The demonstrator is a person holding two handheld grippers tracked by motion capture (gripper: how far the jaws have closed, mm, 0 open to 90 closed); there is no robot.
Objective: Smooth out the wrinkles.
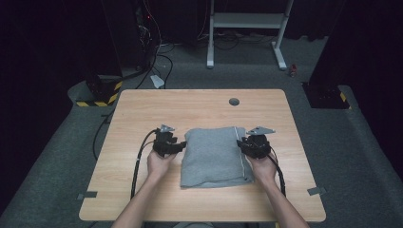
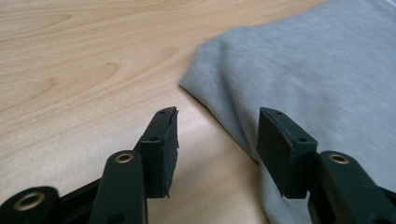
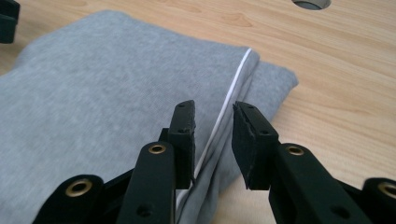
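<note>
Counter point(image 1: 142, 109): light wood-grain top, rectangular, standing on grey carpet point(image 1: 62, 142) in a dark room; a round grey cable port point(image 1: 234, 101) is set near its far edge. White metal stand point(image 1: 247, 28): on the floor beyond the counter, with cables lying near it. Grey folded garment point(image 1: 211, 159): soft knit fabric folded into a near-square stack, lying flat at the middle of the counter, slightly toward the near edge; a thin white strip point(image 3: 231, 95) runs along its right side, from the far corner toward the near one. Forearms: two, entering from the near edge, one hand on each tool. Left hand-held gripper point(image 1: 167, 143): black, with a grey three-cornered plate on top and a cable point(image 1: 138, 164) trailing back along the counter; it sits just beside the garment's left edge; in the left gripper view its jaws stand spread, one over bare wood and the other over the grey fabric, the garment's edge running between them, nothing clasped. Right hand-held gripper point(image 1: 256, 145): black, same plate and cable; it sits at the garment's right edge; in the right gripper view its jaws are parted by a narrower gap, straddling the white strip and the fold beside it, low over the cloth but not pinching it.
</note>
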